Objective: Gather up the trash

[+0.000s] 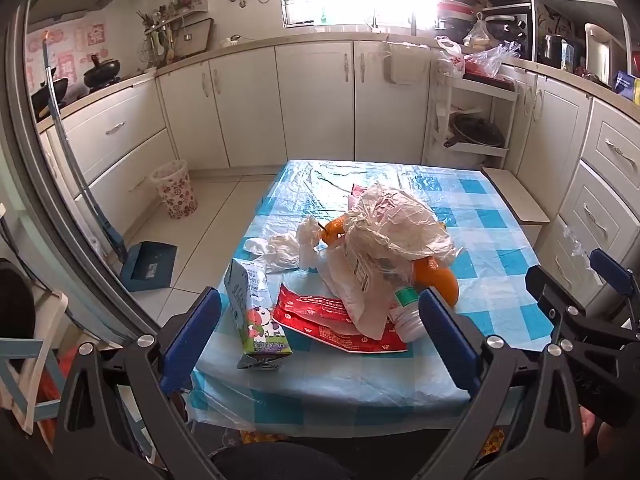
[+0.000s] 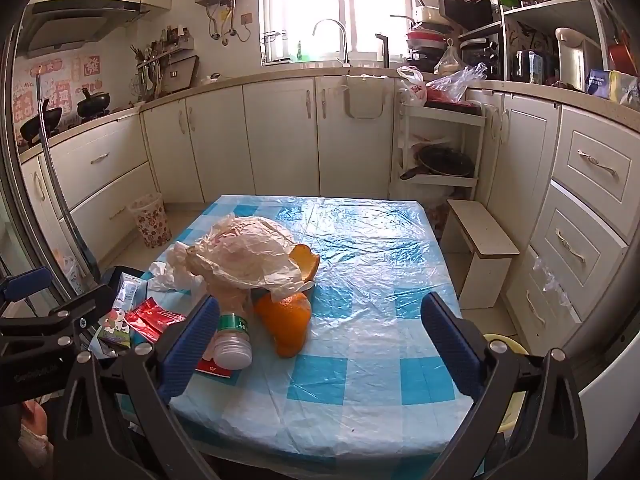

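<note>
A pile of trash lies on the blue checked table (image 1: pixel 492 280): a crumpled plastic bag (image 1: pixel 396 224), orange peel (image 1: pixel 438 280), white tissues (image 1: pixel 280 248), a red wrapper (image 1: pixel 320 316), a small bottle with a green label (image 1: pixel 408 312) lying on its side, and an upright milk carton (image 1: pixel 256 312). My left gripper (image 1: pixel 320 344) is open at the table's near edge, its fingers either side of the carton, wrapper and bottle. My right gripper (image 2: pixel 320 344) is open and empty, right of the pile; the bottle (image 2: pixel 234 340) and peel (image 2: pixel 288 320) lie by its left finger.
A patterned waste bin (image 1: pixel 176 192) stands on the floor at the left by the cabinets, with a blue dustpan (image 1: pixel 150 266) nearer. A small white stool (image 2: pixel 480 256) stands right of the table. Kitchen cabinets surround the room.
</note>
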Demonstrator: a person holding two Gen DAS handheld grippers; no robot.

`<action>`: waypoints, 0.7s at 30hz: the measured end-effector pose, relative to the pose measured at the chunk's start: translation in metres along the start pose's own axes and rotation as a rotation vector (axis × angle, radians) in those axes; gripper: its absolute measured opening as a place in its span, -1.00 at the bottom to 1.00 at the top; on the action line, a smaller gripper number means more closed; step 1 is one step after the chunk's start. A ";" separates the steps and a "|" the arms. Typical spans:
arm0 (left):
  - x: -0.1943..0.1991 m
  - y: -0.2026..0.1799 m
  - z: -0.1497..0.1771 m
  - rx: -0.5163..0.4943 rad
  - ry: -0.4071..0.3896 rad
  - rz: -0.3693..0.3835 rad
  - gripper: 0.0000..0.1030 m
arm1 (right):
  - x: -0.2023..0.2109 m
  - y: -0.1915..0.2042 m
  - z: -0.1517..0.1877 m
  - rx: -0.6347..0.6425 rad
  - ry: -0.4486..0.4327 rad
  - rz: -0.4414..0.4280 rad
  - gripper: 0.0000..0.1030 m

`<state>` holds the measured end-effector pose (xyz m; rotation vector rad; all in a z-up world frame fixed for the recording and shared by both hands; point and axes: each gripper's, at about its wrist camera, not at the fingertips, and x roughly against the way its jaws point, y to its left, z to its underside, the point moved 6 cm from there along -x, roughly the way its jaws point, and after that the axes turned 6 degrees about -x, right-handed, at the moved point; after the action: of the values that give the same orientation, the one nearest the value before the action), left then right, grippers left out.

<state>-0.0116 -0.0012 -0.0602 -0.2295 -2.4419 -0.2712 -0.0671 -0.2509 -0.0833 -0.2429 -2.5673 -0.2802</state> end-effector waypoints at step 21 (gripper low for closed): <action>0.001 -0.002 0.001 -0.002 -0.008 0.006 0.85 | 0.002 0.001 -0.001 0.005 -0.007 -0.002 0.88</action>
<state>-0.0135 -0.0024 -0.0605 -0.2395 -2.4488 -0.2705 -0.0676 -0.2498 -0.0814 -0.2394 -2.5748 -0.2744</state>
